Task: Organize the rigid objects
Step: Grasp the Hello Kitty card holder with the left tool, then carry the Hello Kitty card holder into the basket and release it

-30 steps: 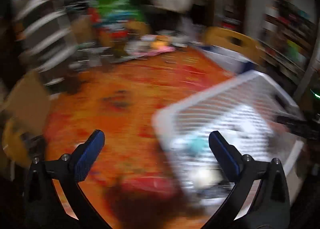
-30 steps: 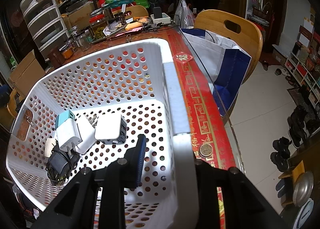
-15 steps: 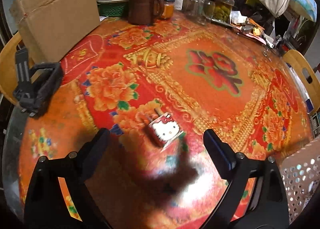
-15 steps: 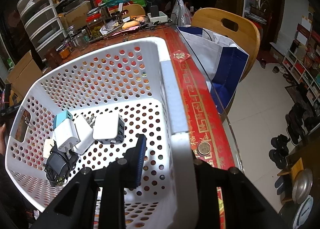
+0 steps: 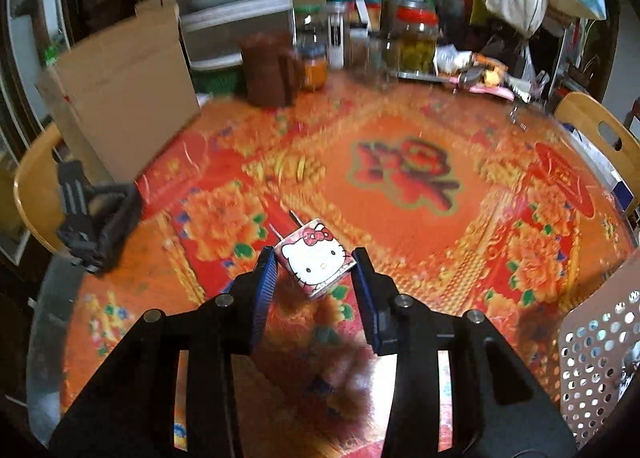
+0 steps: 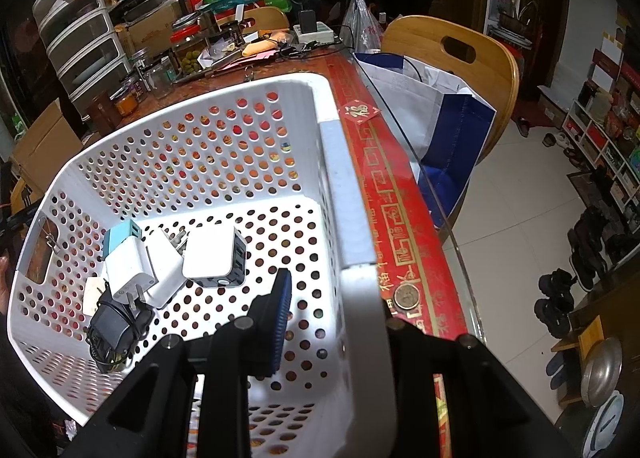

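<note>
1. The left gripper (image 5: 316,270) is sitting with its blue pads against both sides of the Hello Kitty charger (image 5: 316,262), clamped on it. The charger is tilting, its two metal prongs pointing up and away. Whether it is resting on the desk (image 5: 440,185) or just clear of it cannot be told.

2. The right gripper (image 6: 332,322) is clamped on the rim of the white perforated basket (image 6: 200,145), one pad inside the wall, the other hidden behind the rim. The basket is standing at the desk's edge, beside a coin (image 6: 407,295) lying on the red border.

3. Several chargers (image 6: 168,258) and a black adapter with cord (image 6: 110,332) are lying in the basket's near-left corner.

4. Judgement: the step in hand is carrying the Hello Kitty charger over to the basket; it looks like the last loose charger on the desk.

5. Risks:
 - The pads are gripping the charger near one corner of a slanted body; it may be twisting out under a quick swing.
 - The prongs are leading and could catch the basket's rim or holes.
 - The basket is sitting close to the glass edge; a pull by the right gripper could tip it toward the floor.
</note>
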{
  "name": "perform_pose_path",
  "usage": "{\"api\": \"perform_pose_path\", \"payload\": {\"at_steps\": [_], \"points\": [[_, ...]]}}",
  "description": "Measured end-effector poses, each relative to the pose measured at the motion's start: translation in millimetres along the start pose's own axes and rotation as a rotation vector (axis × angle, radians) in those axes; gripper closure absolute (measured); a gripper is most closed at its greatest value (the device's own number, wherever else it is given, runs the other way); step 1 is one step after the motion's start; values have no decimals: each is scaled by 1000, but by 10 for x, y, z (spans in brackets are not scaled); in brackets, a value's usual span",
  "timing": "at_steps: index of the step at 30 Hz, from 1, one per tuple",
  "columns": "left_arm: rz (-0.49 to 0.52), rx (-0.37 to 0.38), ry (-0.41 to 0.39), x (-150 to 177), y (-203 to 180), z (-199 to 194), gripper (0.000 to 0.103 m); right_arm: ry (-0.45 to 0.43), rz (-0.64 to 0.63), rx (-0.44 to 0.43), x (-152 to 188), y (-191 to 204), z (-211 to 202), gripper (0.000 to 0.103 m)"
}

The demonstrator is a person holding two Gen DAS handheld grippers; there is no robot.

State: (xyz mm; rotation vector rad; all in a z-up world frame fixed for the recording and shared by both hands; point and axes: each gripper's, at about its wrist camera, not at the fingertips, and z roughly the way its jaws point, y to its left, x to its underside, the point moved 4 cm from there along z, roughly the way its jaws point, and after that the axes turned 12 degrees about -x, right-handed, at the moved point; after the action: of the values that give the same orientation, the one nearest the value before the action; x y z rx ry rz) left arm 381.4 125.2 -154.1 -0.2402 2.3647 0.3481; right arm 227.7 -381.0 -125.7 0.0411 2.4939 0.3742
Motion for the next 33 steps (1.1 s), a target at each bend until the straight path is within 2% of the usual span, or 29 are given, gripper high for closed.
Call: {"api": "perform_pose_path", "payload": {"at_steps": [4,15,25,33], "points": [[4,-17,-53,-63,0,-236,68,0,-4,-4,-2,4,0,76],[49,12,-180,-191,-113,-1079,67,-4,-9,-10,-16,17,-1,76],[68,20,-231,-201,-175,-1579,67,-11,-17,-21,-15,19,-7,75],[113,59,-269,-162,-418,-1983,67,-11,-22,-26,-11,13,-10,75]]}}
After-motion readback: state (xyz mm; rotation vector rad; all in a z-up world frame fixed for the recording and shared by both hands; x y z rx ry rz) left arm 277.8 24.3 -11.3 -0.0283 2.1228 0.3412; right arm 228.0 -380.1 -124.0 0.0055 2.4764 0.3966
